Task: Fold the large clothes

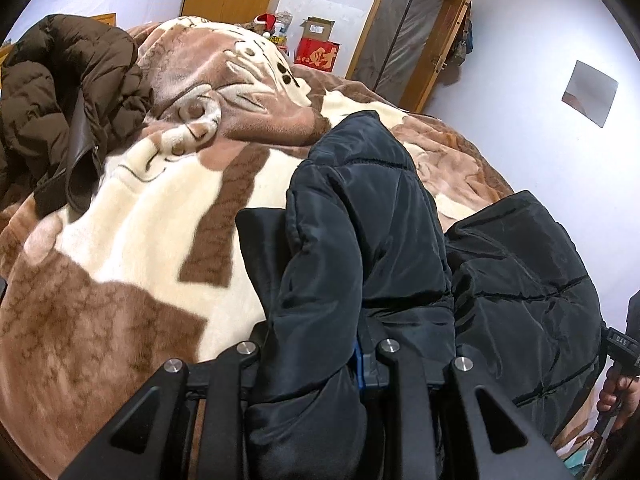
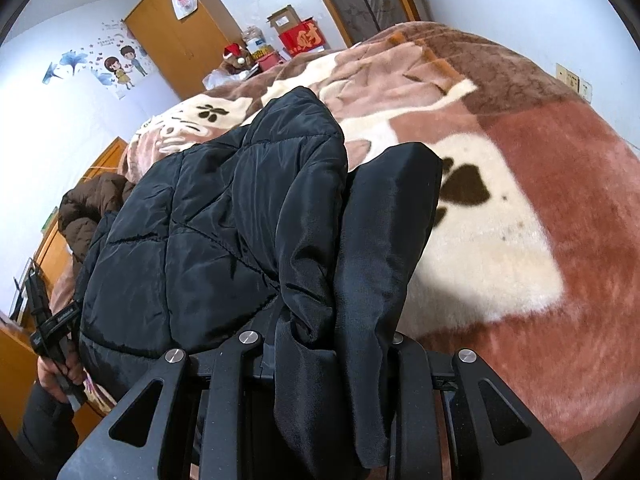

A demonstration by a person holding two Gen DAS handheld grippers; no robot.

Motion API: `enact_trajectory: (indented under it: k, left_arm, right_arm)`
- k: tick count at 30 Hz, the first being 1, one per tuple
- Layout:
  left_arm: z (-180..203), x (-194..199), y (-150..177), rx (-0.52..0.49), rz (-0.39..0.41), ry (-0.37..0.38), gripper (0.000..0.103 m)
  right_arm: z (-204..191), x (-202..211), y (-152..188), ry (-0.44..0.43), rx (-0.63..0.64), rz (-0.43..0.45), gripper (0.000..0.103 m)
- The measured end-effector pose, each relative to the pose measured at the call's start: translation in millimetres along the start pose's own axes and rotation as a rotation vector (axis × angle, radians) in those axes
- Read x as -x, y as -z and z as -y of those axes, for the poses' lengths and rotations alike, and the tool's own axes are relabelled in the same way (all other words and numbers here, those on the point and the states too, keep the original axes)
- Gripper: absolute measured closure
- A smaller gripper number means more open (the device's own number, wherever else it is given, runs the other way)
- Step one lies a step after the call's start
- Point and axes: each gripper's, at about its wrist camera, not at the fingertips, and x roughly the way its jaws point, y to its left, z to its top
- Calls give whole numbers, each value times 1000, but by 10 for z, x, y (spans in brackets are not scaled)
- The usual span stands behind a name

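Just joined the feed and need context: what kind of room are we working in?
Likely a home bedroom: a bed under a plush blanket, a wooden wardrobe against the wall, and cartoon wall stickers beside it.

The black jacket (image 1: pixel 360 240) drapes over the left gripper (image 1: pixel 320 360), so both fingertips are hidden under the cloth — only the linkage shows. On the right wrist view the same jacket (image 2: pixel 224 232) covers the right gripper (image 2: pixel 320 344) the same way; where the pads meet the cloth cannot be seen. The person's hand (image 1: pixel 618 396) is cut off by the right edge, and the other hand (image 2: pixel 56 376) is half hidden behind a handle. The brown jacket (image 1: pixel 68 100) runs out past the left edge. Print on the red box (image 1: pixel 318 56) is too small to read — the blanket (image 1: pixel 120 280) continues beyond view.
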Motion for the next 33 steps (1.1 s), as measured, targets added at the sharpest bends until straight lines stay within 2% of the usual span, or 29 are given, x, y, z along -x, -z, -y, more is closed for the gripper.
enact_trajectory:
  k: [5,11,15,18,21,23,25,29,33]
  left_arm:
    - [-152,-93,-396,-11,30,-17,77]
    - [-448,-301,-922,-23,63,-42,77]
    - [-656,-575,-1107,-26,64,-59,76]
    - [-817,-886,-1050,-3,37,-66,75]
    - [-989,-1321,-791,34,-69,-89,73]
    - [-1128,-1547,-559,77,-118,-121,69]
    - [-1261,-1594,-454,153,-113,-97,64]
    - [-1265,-1560,-480,151,-111,-110,55]
    - [-1321,-1384,-528,196,-100,-99,52]
  right_arm:
    - [-177,-216,-248,-21,6,17,77]
    - [-434,-716,-655,-56,4,30,77]
    - [-524,-1100,-830,-63,3,17,76]
    - [-465,-1450,-818,-51,-10,-19,76]
    - [-296,-1791,-671,-15,-48,-97,73]
    - [-138,-1992,-517,21,-90,-155,66]
    - [-42,-2041,-429,4,-134,-162,56]
    - [-17,-1990,-415,10,-127,-161,50]
    - [-9,-1765,-436,25,-130,-142,46]
